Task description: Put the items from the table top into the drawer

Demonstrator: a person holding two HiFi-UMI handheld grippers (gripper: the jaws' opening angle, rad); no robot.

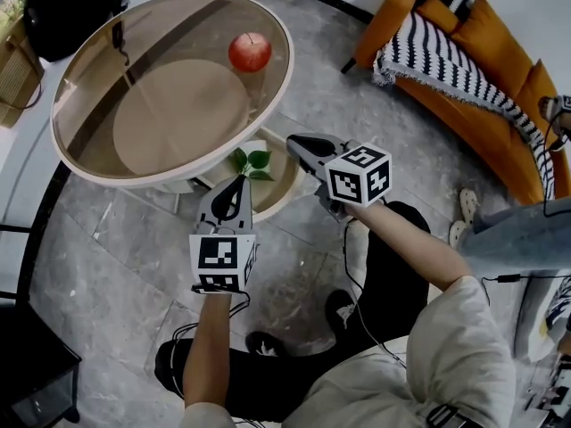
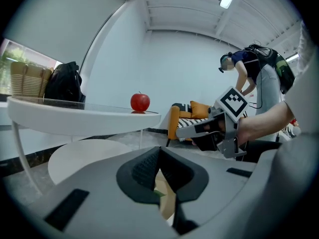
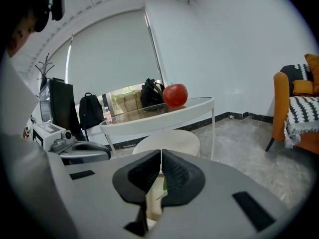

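Note:
A red apple (image 1: pixel 250 53) lies on the round glass table top (image 1: pixel 134 177), towards its far right edge; it also shows in the left gripper view as the apple (image 2: pixel 140 102) and in the right gripper view as the apple (image 3: pixel 175 94). Under the top's near right rim a round cream drawer (image 1: pixel 284 191) stands swung out, with a green leafy sprig (image 1: pixel 252 160) inside. My left gripper (image 1: pixel 235 182) points at that drawer, jaws shut and empty (image 2: pixel 159 149). My right gripper (image 1: pixel 293 139) hovers higher, just right of the drawer, jaws shut with nothing between them (image 3: pixel 161 152).
An orange sofa (image 1: pixel 500 87) with a striped blanket (image 1: pixel 446 56) stands at the right. A black bag (image 1: pixel 71 7) and a woven basket (image 1: pixel 16 65) sit beyond the table at the left. Another person (image 2: pixel 249 68) stands by the sofa. A dark unit (image 1: pixel 31 373) fills the lower left.

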